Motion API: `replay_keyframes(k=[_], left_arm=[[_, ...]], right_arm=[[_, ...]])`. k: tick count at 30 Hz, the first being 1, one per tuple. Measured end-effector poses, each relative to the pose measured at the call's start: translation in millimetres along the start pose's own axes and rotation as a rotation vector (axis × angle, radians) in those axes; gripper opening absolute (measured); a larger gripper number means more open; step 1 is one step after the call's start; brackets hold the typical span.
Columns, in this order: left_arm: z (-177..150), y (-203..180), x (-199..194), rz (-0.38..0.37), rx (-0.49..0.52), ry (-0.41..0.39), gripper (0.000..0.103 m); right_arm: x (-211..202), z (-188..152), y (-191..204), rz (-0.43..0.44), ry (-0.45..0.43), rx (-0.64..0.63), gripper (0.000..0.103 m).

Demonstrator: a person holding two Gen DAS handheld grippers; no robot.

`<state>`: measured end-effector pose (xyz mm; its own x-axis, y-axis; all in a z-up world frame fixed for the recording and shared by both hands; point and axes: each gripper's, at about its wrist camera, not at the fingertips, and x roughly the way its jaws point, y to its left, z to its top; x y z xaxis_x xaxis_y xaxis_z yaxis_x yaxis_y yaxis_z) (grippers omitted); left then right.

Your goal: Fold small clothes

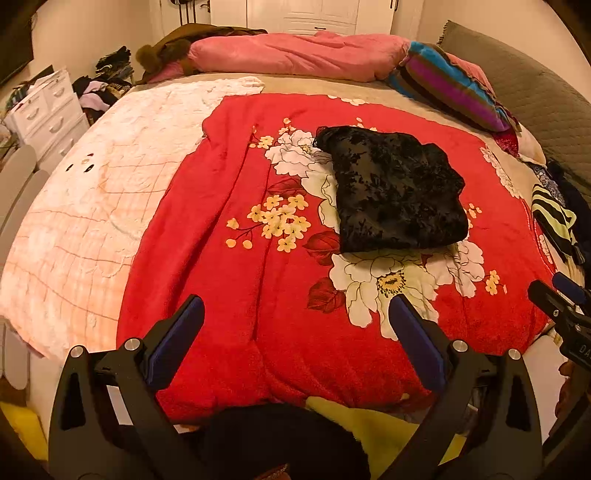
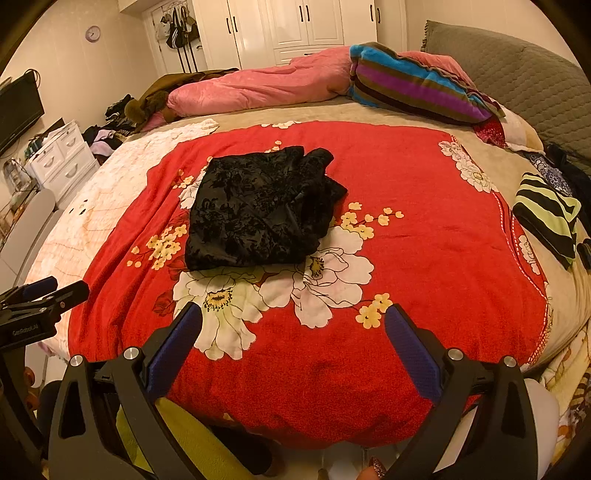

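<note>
Both units sit at the near edge of the bed, looking across it. Left gripper (image 1: 295, 306): fingers (image 1: 181, 332) spread wide, blue pads facing each other, nothing between them, above the red floral blanket (image 1: 229, 295). Right gripper (image 2: 293, 314): fingers (image 2: 410, 343) likewise wide apart and holding nothing, over the same blanket (image 2: 424, 258). Each unit shows at the other view's side margin. Black patterned garment (image 1: 395, 192) lies folded into a compact, roughly rectangular bundle on the red blanket, over the white flower print, well ahead of both sets of fingers and untouched; from the right wrist view (image 2: 255, 210) its right-hand side is bunched in loose folds. Left of the red blanket lies a pale pink checked blanket (image 1: 92, 206). At the far side of the bed: a pink quilt (image 1: 295, 55) and a striped multicoloured pillow (image 2: 413, 85). At the right edge of the bed rests a yellow-green and black striped garment (image 2: 546, 214), well apart from the black one. White drawer unit (image 1: 48, 107) stands beside the bed at left; white wardrobe doors (image 2: 295, 26) behind.
</note>
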<state>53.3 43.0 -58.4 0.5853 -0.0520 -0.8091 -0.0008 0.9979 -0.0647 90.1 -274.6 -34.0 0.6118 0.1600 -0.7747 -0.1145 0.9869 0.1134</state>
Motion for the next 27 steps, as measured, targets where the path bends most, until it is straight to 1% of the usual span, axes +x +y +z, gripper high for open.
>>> replay_keyframes(k=[27], left_arm=[[-1.9, 4.9, -4.5, 0.033, -0.003, 0.000, 0.094]], right_arm=[[-2.0, -1.6, 1.2, -0.010, -0.002, -0.001, 0.099]])
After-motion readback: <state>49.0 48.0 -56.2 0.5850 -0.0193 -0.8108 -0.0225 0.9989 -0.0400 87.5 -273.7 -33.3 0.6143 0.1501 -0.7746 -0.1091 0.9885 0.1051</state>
